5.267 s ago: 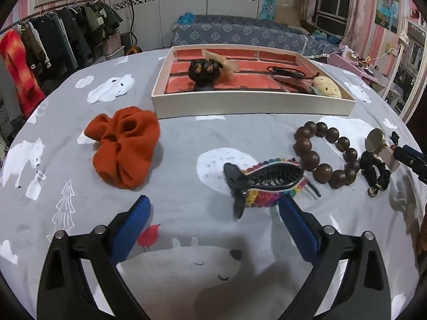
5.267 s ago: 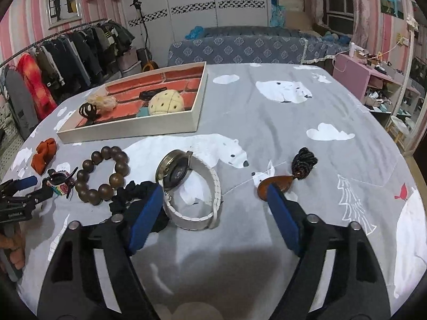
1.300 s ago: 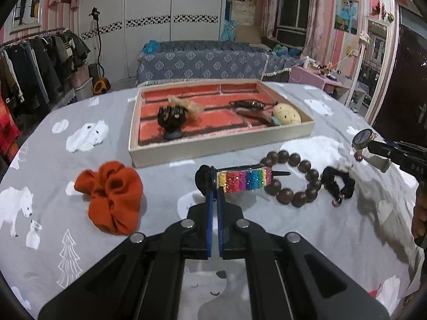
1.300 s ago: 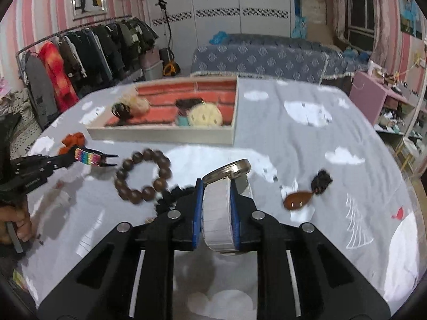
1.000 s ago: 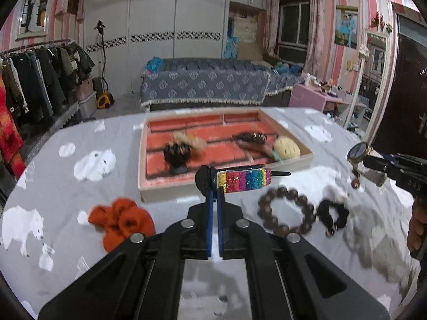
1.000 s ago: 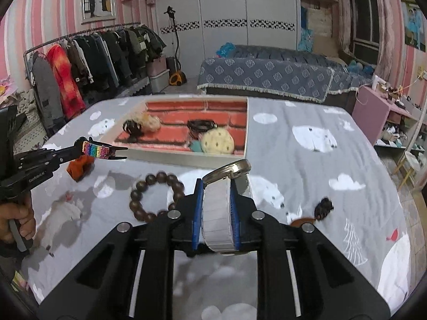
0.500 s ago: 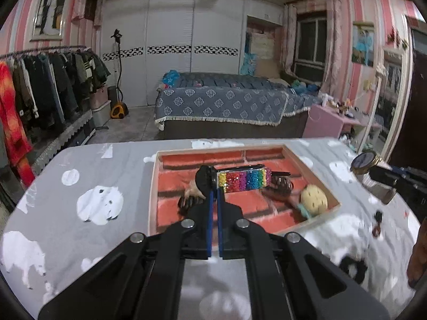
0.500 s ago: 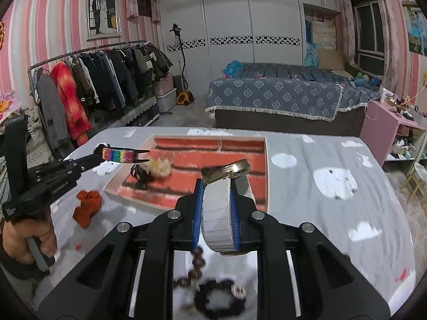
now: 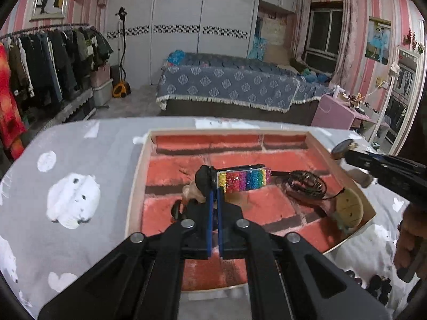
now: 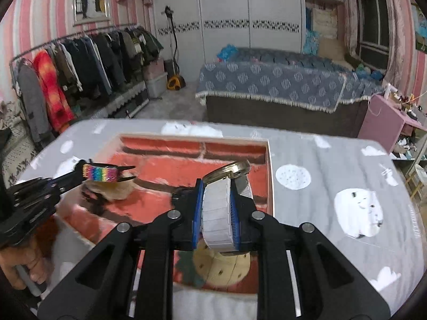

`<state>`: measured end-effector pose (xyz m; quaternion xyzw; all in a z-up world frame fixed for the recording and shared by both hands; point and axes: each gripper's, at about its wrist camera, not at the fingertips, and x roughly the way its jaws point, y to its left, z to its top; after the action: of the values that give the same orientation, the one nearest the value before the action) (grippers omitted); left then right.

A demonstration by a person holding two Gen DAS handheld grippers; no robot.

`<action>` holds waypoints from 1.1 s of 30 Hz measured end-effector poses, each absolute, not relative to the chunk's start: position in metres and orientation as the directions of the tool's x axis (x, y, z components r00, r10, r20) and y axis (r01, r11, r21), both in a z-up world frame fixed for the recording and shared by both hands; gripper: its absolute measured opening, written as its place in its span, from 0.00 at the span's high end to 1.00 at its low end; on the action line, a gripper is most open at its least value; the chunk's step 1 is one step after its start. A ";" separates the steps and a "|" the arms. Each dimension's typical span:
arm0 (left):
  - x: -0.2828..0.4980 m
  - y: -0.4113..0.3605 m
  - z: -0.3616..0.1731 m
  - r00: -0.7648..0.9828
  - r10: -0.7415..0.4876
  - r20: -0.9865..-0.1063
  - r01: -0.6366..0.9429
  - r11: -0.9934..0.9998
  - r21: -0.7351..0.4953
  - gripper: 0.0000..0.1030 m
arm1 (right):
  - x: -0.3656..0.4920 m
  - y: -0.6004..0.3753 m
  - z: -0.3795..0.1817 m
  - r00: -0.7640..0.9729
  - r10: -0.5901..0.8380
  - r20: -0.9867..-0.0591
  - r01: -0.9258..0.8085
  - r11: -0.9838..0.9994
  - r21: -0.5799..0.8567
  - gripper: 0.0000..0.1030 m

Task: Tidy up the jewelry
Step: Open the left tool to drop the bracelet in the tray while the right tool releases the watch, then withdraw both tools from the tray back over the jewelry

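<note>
My left gripper is shut on a rainbow rhinestone hair clip and holds it in the air above the middle of the brick-lined tray. My right gripper is shut on a white-strap watch with a gold case, held above the tray's right part. The clip also shows at the left of the right wrist view. The watch face shows at the right of the left wrist view.
In the tray lie a round yellow pouch, a dark coiled hair tie and a furry clip. Dark beads lie on the grey bear-print cloth in front. A bed and a clothes rack stand behind.
Both grippers, earlier open on the cloth, closed on the hair clip and the watch, lifted them and moved forward; both now hover over the tray.
</note>
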<state>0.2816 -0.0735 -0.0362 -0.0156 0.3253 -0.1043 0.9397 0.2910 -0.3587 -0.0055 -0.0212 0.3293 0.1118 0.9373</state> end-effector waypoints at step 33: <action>0.118 -0.004 0.003 0.837 -0.146 -0.527 0.123 0.989 -0.078 0.27 | 0.097 -0.433 0.040 0.877 0.148 -0.457 -0.140 0.989 0.051 0.36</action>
<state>0.1179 -0.0038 0.0030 -0.0203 0.2766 -0.0702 0.9582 0.0966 -0.4330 0.0401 0.0082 0.2365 0.0744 0.9687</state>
